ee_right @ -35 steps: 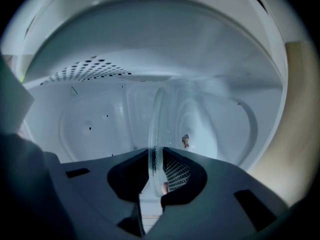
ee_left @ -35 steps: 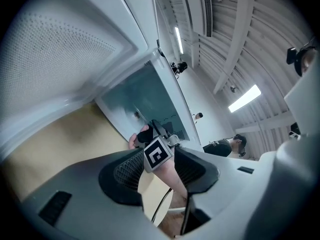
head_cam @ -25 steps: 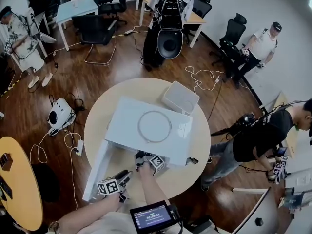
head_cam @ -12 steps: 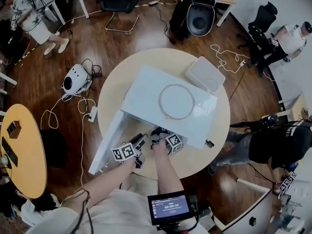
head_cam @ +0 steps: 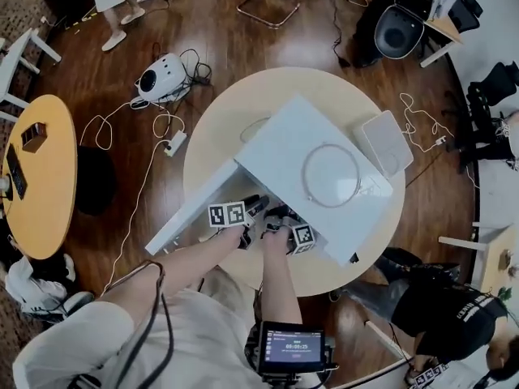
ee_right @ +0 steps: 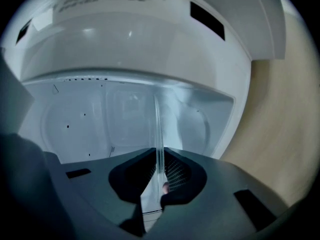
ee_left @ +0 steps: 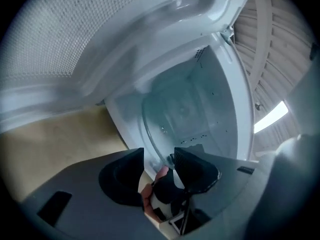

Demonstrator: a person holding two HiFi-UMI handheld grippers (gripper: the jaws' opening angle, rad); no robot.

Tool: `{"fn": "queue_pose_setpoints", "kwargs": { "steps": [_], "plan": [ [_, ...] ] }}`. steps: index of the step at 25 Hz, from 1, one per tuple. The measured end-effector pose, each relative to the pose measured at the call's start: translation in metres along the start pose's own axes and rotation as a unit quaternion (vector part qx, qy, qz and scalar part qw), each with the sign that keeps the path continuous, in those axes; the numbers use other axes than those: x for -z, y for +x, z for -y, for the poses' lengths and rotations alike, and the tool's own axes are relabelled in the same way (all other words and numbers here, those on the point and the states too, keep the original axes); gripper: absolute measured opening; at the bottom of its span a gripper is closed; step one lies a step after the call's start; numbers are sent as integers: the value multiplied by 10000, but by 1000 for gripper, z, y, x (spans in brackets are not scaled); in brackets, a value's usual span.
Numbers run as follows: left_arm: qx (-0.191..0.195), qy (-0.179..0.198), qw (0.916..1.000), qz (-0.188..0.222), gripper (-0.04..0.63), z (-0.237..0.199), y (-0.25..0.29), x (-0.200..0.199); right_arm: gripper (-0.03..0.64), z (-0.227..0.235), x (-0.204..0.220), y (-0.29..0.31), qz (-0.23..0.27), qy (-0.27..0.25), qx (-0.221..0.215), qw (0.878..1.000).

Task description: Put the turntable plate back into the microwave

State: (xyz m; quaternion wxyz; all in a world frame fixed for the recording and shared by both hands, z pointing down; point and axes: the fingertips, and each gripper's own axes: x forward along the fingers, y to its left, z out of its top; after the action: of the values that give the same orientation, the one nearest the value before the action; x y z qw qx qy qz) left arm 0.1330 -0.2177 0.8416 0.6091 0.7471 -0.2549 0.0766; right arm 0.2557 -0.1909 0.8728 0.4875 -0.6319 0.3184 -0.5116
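1. Clearly the plate (ee_right: pixel 159 129) is at the mouth of the microwave (head_cam: pixel 292 136). It shows edge-on as a thin clear line rising from the right gripper (ee_right: pixel 161 159), whose jaws are pressed together on its near rim. Pinching the rim likely leaves the rest of the glass free to go in first.
2. From the left gripper view its round edge curves across the cavity (ee_left: pixel 200 109) opening. Whether it lies level or touches the floor I cannot tell.
3. Left gripper (ee_left: pixel 159 156) sits just beside the right one, jaws spread, nothing pinched. Through the gap only a bit of the right hand (ee_left: pixel 149 196) shows. Probably it waits to steady the glass.
4. Door (head_cam: pixel 193 211) stands swung wide to the left, so the opening is unblocked. The side walls and lower lip are the edges to mind, and I judge there is little spare width round the glass.
5. Ring (head_cam: pixel 331 175) lies on the microwave's roof, out of the way. A flat white box (head_cam: pixel 388 143) sits just beside its far side. The table (head_cam: pixel 207 136) strip in front gives both arms room.
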Motion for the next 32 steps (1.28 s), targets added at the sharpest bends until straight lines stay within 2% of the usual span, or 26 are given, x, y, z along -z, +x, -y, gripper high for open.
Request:
{"fn": "queue_pose_setpoints", "kwargs": {
  "steps": [2,9,12,14,17,20,24,28,32],
  "plan": [
    [52,-155,9998,-85,178,-3,7,-3,29,5,3,0,-21,37,55,10000],
    [105,-256,9989,-389,176,-5,29,-1,29,6,8,-2,-162,100,68,9998],
    [371,-791,9956,-344,171,-3,32,-1,29,6,8,-6,-135,97,90,9998],
    [408,-1156,9920,-293,134,-8,32,1,29,8,8,-9,-128,83,159,9998],
    [354,-1423,9889,-222,54,-16,33,5,29,10,7,-10,-165,94,201,9996],
    [478,-1733,9837,-54,43,-19,31,1,29,10,10,-9,-252,117,196,9994],
    [533,-1856,9811,86,38,-22,27,-6,39,8,20,-8,-447,79,125,9989],
    [574,-1913,9797,184,36,-19,29,-8,96,-1,20,-11,-657,-47,-67,9978],
    [521,-1864,9810,141,35,-21,24,-13,104,-2,32,-16,-917,-66,41,9958]
  ]
}}
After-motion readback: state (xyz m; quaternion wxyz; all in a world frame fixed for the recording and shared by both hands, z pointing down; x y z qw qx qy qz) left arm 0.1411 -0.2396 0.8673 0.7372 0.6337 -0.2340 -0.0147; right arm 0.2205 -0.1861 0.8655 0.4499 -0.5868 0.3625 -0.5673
